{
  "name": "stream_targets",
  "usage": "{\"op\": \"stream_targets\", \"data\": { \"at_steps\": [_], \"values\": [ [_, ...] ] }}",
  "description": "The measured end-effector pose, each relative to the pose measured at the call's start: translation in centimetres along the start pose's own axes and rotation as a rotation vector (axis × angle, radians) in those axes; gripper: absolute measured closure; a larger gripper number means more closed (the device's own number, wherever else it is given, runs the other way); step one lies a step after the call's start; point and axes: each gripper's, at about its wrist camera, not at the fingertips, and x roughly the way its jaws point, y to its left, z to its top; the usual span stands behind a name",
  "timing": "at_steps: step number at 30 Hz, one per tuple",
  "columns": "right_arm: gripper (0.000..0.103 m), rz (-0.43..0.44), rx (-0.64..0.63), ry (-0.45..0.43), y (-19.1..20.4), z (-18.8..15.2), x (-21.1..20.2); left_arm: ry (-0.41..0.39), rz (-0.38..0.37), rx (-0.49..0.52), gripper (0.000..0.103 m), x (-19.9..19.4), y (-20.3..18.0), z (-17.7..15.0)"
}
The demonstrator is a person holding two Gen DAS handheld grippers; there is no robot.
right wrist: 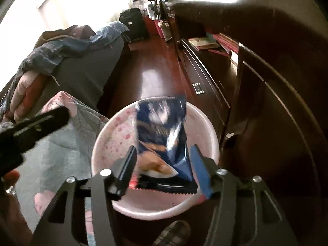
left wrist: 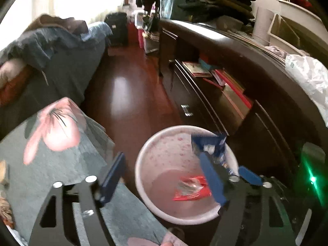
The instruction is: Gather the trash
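Observation:
A pink round bin (left wrist: 143, 160) stands on the floor beside the bed; it also shows in the right wrist view (right wrist: 207, 127). A red wrapper (left wrist: 190, 188) lies at its bottom. My right gripper (right wrist: 164, 168) is open over the bin, and a blurred dark blue snack bag (right wrist: 162, 131) sits between its fingers, loose and apart from them. The bag (left wrist: 209, 145) and the right gripper's blue fingers (left wrist: 211, 176) also show in the left wrist view. My left gripper (left wrist: 162, 176) is open and empty, above the bin's left rim and the bed edge.
A bed with a grey floral cover (left wrist: 51, 160) is at the left. A dark dresser with books on a shelf (left wrist: 225, 86) runs along the right. A white plastic bag (left wrist: 307, 75) lies on its top. Red-brown floor (left wrist: 127, 94) stretches ahead.

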Motion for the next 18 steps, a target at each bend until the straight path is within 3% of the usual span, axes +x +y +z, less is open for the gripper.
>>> {"op": "stream_targets", "data": {
  "at_steps": [8,18],
  "values": [
    [0.032,-0.025,-0.01,-0.021,0.4,0.4,-0.6,-0.079,0.038,-0.004,0.013,-3.9,1.6,-0.1],
    [0.021,-0.037,-0.14,-0.111,6.2,-1.3,-7.9,-0.18,0.14,-0.079,0.004,-12.7,5.5,-2.8]
  ]
}}
